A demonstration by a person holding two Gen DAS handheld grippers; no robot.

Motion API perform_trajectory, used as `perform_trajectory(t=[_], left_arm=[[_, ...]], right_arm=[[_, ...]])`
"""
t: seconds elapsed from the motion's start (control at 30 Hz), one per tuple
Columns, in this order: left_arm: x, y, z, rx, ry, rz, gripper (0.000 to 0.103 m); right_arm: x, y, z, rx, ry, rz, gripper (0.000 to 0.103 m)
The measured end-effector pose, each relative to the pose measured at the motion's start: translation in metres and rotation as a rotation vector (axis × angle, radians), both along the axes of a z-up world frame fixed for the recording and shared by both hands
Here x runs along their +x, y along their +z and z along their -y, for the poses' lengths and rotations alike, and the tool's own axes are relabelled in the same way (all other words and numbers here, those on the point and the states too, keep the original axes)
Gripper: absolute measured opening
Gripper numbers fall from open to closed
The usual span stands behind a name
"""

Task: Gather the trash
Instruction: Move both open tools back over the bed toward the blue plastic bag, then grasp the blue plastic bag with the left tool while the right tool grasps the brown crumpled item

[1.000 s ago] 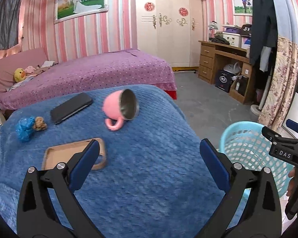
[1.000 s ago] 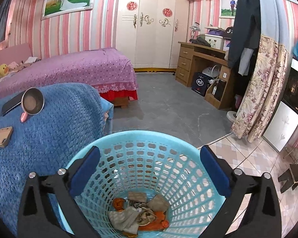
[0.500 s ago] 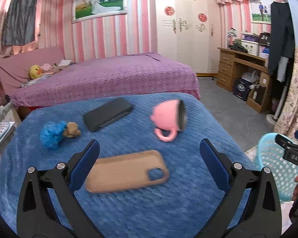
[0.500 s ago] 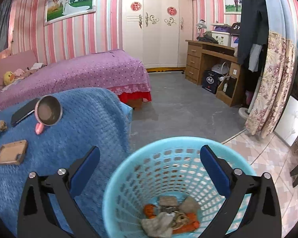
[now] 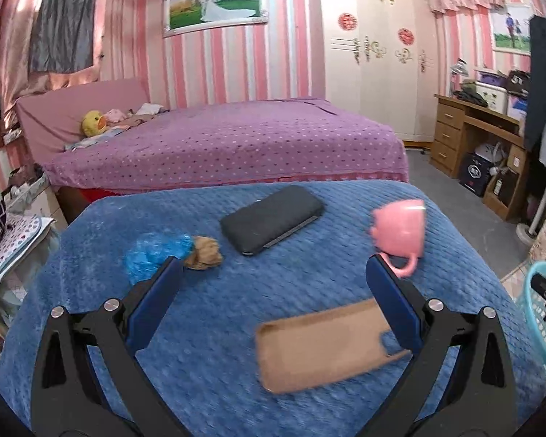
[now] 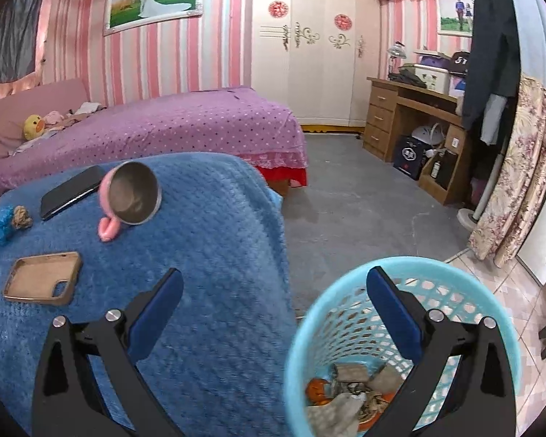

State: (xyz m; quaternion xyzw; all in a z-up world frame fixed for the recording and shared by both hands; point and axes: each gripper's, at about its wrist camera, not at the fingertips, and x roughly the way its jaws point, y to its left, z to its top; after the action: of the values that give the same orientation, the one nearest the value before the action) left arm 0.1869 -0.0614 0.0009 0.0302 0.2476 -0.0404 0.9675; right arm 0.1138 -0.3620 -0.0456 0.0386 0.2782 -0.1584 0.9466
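Note:
A crumpled blue wrapper (image 5: 156, 255) and a brown paper wad (image 5: 204, 253) lie side by side on the blue blanket (image 5: 236, 327), also in the right wrist view, wrapper (image 6: 2, 224) and wad (image 6: 21, 217). My left gripper (image 5: 273, 298) is open and empty above the blanket, its left fingertip just in front of the wrapper. My right gripper (image 6: 273, 302) is open and empty, over the blanket's edge and the light blue basket (image 6: 455, 284), which holds trash (image 6: 349, 393). The basket also shows in the left wrist view (image 5: 542, 313).
A pink mug (image 5: 400, 233) on its side, a black phone (image 5: 273, 220) and a tan phone case (image 5: 324, 342) lie on the blanket. A purple bed (image 5: 236, 138) stands behind. A wooden desk (image 6: 418, 123) and floral curtain (image 6: 520, 167) are at right.
My left gripper has swung left across the blanket toward the blue wrapper and brown wad. My right gripper has moved left and back, away from above the basket.

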Motion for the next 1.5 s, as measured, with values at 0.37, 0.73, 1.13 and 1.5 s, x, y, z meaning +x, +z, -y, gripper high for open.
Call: perform_trajectory(t=[0.37, 0.73, 1.13, 1.5], left_arm=[[0.041, -0.013, -0.094, -0.009, 0.151, -0.069, 0.097], [0.072, -0.056, -0.158, -0.001, 0.231, -0.196, 0.097], [0.096, -0.068, -0.144, -0.140, 0.116, -0.252, 0.067], [0.079, -0.057, -0.165, -0.203, 0.086, -0.212, 0.016]], right_arm=[[0.031, 0.012, -0.061, -0.024, 0.115, 0.003, 0.098], [0.093, 0.013, -0.149, -0.038, 0.293, -0.023, 0.098], [0.125, -0.002, -0.178, -0.067, 0.324, -0.100, 0.098], [0.131, 0.008, -0.220, -0.088, 0.375, -0.079, 0.098]])
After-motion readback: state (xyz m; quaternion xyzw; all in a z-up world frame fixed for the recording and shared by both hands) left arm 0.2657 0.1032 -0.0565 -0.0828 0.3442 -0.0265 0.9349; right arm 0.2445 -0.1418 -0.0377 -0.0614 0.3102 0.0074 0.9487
